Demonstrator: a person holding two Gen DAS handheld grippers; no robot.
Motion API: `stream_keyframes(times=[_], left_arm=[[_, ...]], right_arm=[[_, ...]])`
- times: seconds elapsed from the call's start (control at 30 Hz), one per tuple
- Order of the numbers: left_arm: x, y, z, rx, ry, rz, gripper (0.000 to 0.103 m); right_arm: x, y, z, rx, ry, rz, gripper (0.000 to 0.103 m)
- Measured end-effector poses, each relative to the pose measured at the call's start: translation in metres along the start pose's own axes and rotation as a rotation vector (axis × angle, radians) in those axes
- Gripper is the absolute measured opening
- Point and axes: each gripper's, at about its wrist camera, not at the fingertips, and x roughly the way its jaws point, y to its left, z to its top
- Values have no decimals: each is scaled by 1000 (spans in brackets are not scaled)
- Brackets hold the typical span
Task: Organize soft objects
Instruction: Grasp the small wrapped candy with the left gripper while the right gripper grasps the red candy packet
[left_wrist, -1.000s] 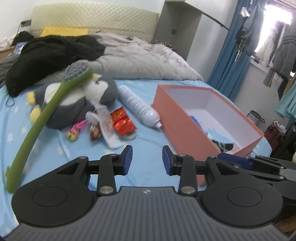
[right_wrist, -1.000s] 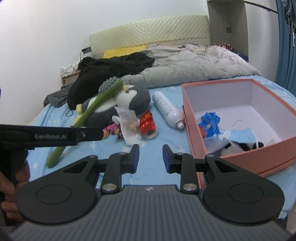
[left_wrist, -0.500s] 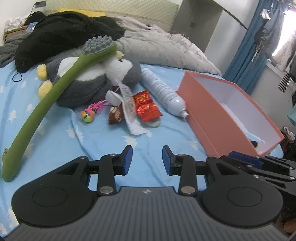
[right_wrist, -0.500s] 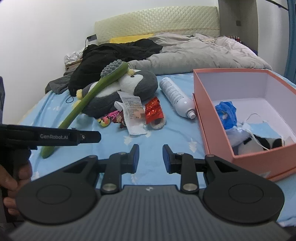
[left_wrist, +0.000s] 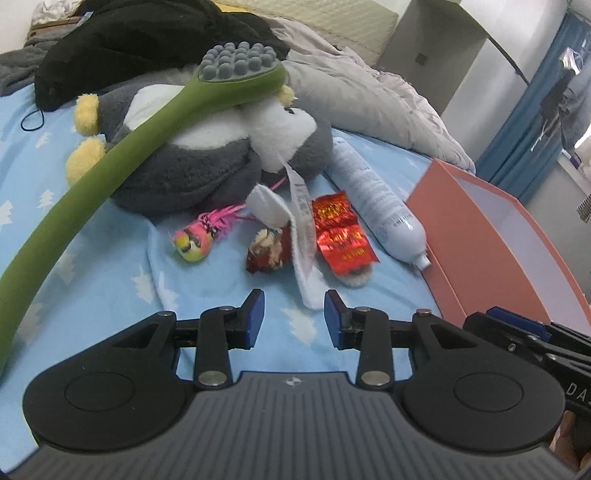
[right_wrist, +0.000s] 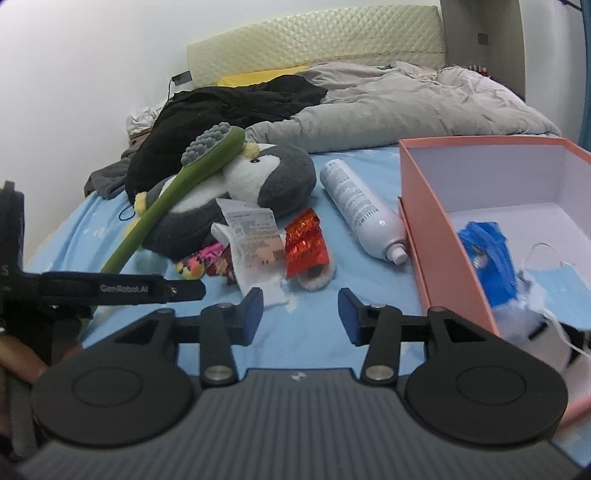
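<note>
Box, pink and open, filled the right of the right-wrist frame, holding a blue bag and a mask. Left gripper and right gripper were both spread, jaws just widened, nothing between them. Penguin plush lay upper left on the bed, outside the box.

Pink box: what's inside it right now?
The pink box holds a blue bag, a face mask and something white and black at the near corner, partly hidden by the right tool.
</note>
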Motion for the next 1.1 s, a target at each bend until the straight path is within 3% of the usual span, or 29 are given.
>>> stream_keyframes(times=[0.33, 0.63, 0.73, 0.87, 0.97, 1.0, 1.1], left_arm=[[32, 16, 16, -64, -11, -25, 47], [48, 26, 22, -29, -25, 3, 47], [57, 28, 24, -11, -10, 8, 44], [64, 29, 24, -4, -9, -19, 28], [66, 25, 26, 13, -16, -12, 26], [66, 24, 26, 17, -14, -13, 21], [64, 22, 26, 23, -13, -15, 19]], right_arm=[[72, -12, 11, 15, 40, -22, 48], [125, -11, 22, -43, 43, -14, 47], [139, -11, 28, -69, 31, -22, 47], [157, -10, 33, -96, 31, -13, 47], [171, -6, 35, -119, 47, -7, 47], [174, -4, 34, -130, 49, -5, 46], [178, 1, 34, -149, 55, -6, 35]])
